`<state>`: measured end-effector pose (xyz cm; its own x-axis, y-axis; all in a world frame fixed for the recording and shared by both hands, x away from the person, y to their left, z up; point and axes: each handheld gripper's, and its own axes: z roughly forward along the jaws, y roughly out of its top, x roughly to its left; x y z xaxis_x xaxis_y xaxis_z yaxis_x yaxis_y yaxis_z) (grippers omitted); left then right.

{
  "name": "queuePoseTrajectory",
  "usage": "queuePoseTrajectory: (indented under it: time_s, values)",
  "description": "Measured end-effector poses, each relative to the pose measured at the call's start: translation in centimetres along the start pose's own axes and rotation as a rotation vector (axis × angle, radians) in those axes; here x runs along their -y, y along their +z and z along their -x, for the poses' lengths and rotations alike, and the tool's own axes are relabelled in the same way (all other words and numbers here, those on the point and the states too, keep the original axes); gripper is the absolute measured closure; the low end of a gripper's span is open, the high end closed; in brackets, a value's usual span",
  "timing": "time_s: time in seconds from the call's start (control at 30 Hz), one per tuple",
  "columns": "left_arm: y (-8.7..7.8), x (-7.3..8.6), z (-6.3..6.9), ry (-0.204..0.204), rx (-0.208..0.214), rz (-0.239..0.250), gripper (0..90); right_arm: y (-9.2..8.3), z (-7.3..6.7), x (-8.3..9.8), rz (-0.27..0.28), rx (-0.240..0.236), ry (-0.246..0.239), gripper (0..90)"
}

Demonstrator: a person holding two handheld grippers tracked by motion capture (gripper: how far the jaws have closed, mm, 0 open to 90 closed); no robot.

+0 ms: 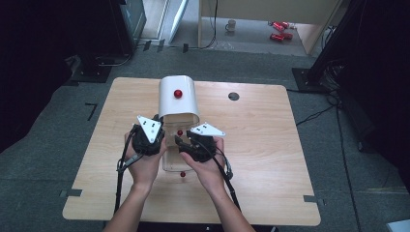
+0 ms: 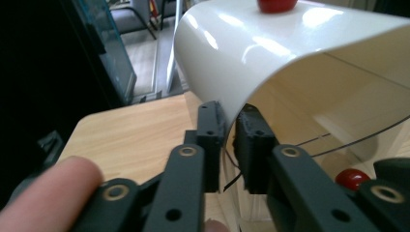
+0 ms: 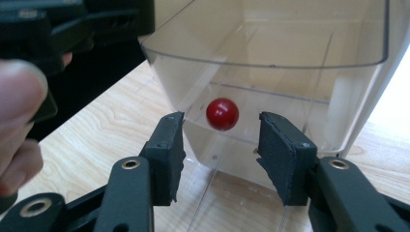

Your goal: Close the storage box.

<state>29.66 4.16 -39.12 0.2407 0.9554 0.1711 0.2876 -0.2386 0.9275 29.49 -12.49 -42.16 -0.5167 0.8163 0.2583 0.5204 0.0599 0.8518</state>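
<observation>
A white curved cover (image 1: 178, 96) with a red knob (image 1: 178, 93) on top is seen near the middle of the wooden desk (image 1: 270, 145), over the far part of a clear plastic box (image 1: 170, 162). All places below are given relative to this cover.

Left gripper (image 1: 158, 126): held at the cover's near left corner in the high view. In the left gripper view the left gripper (image 2: 231, 140) is seen nearly closed, its two black jaws set on either side of the cover's lower edge (image 2: 232, 113), one outside the white wall and one inside. Contact with the edge appears likely, but the narrow gap left between the pads makes a firm clamp hard to confirm. A fingertip (image 2: 48, 188) is visible at the lower left of that view.

Right gripper (image 1: 180, 141): held just in front of the cover's near edge, toward its right side. In the right gripper view the right gripper (image 3: 220, 140) is seen wide open, nothing between its jaws. A red knob (image 3: 222, 114) on the clear box's front wall (image 3: 251, 96) is seen centred in the gap, just beyond the jaw tips.

A further small red ball (image 1: 183, 174) is seen at the near end of the clear box, farthest from the cover. A dark round hole (image 1: 233, 96) in the desk lies to the cover's right.
</observation>
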Motion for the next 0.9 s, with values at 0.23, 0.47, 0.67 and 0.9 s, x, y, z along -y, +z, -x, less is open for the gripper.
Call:
queuePoseTrajectory:
  time_s: [0.23,0.47,0.67,0.9]
  values:
    - [0.1,-0.1,-0.9,0.013,0.057,-0.005,66.7,-0.5,-0.2,1.0,-0.009,-0.017,-0.006,50.4]
    - [0.5,0.3,-2.7,-0.033,0.13,-0.014,63.7,-1.7,0.0,2.3,-0.016,-0.02,-0.003,49.0]
    - [0.6,0.3,-3.3,-0.055,0.174,-0.02,64.0,-2.9,0.2,3.9,-0.024,-0.019,0.0,47.8]
    - [0.6,0.2,-3.8,-0.08,0.194,-0.013,65.9,-3.9,0.3,5.3,-0.035,-0.017,0.004,46.7]
